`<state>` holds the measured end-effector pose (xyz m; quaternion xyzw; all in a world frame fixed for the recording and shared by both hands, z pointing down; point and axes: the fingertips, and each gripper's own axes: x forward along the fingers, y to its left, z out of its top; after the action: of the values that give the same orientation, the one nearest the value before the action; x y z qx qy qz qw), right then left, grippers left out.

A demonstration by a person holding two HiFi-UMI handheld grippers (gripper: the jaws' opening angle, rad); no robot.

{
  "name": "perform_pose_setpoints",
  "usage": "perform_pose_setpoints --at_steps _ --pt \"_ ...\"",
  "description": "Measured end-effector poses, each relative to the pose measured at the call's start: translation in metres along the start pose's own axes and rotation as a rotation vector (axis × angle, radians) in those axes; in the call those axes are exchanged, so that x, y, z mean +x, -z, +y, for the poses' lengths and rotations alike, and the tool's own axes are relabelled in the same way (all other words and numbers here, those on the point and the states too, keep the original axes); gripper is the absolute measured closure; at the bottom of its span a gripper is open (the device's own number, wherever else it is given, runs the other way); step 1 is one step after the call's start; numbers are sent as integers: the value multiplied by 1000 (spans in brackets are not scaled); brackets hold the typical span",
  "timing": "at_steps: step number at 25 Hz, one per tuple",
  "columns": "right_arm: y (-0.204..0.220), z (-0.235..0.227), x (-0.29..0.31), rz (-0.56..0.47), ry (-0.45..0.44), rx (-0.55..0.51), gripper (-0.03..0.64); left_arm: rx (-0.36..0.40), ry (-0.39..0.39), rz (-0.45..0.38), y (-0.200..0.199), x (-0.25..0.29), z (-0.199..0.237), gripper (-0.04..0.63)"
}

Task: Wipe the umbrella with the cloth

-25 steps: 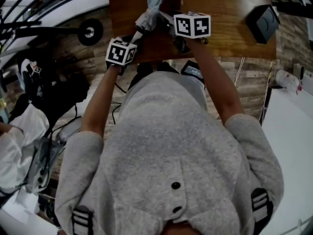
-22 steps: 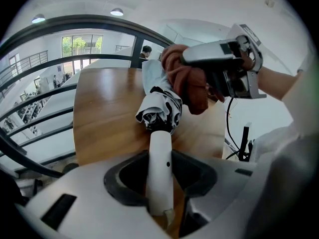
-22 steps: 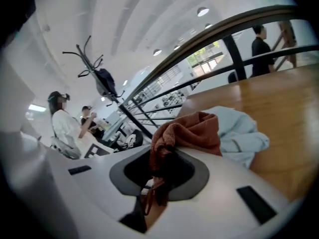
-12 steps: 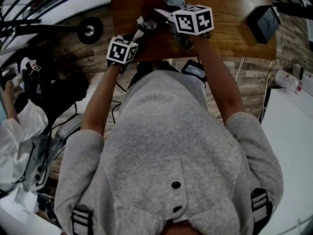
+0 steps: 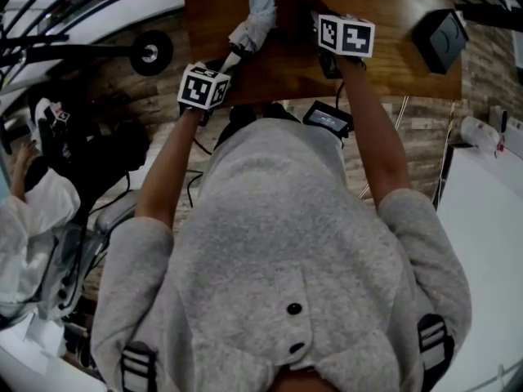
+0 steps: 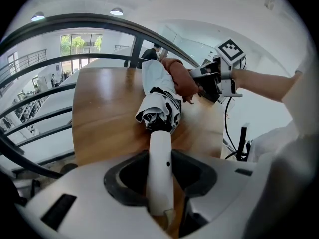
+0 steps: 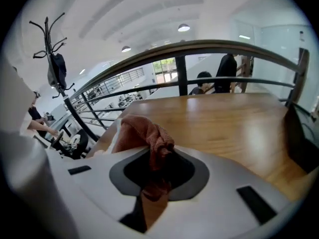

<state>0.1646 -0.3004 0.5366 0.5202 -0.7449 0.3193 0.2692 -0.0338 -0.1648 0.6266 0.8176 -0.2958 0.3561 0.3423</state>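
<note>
**Cloth at the umbrella's flank: slips and twists to be guarded against**

The folded umbrella (image 6: 159,91) is laid lengthwise on the wooden tabletop (image 7: 239,118), its tip pointed away from the person. Its white handle (image 6: 160,158) is clamped in the left gripper (image 6: 159,177), whose jaws are set wide about the handle's thickness. A bunched rust-brown cloth (image 7: 148,136) is pinched in the nearly closed jaws of the right gripper (image 7: 157,174). It is carried at the right side of the canopy, touching it or just beside it; contact cannot be settled.

Several faults can be expected from here. The handle looks smooth and round, so the umbrella may be rolled or swung in the left jaws if the cloth is pressed sideways against it. The cloth seems to be held by a small fold only, with most of it bulging free, and it may be dragged out of the jaws if it is caught in the loose pleats. Those pleats are soft and uneven, so only the ridges may be wiped and the creases missed. The underside against the table is left unreached unless the umbrella is turned.

The tabletop is of glossy, warm brown wood and bare around the umbrella; a black box (image 5: 441,37) is set well apart at the right. A curved dark railing (image 7: 199,46) runs behind it, with people standing beyond. A coat stand (image 7: 55,59), ceiling lights (image 7: 183,28) and bright windows (image 6: 79,44) are seen in a white, open hall.
</note>
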Motion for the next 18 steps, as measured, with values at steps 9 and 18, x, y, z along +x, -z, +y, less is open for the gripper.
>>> perform_pose_setpoints --at_steps 9,18 --pt "-77 6 -11 -204 96 -161 545 11 3 17 2 0 -5 439" --pt "-5 138 36 52 -220 -480 546 -6 2 -1 2 -1 -4 439"
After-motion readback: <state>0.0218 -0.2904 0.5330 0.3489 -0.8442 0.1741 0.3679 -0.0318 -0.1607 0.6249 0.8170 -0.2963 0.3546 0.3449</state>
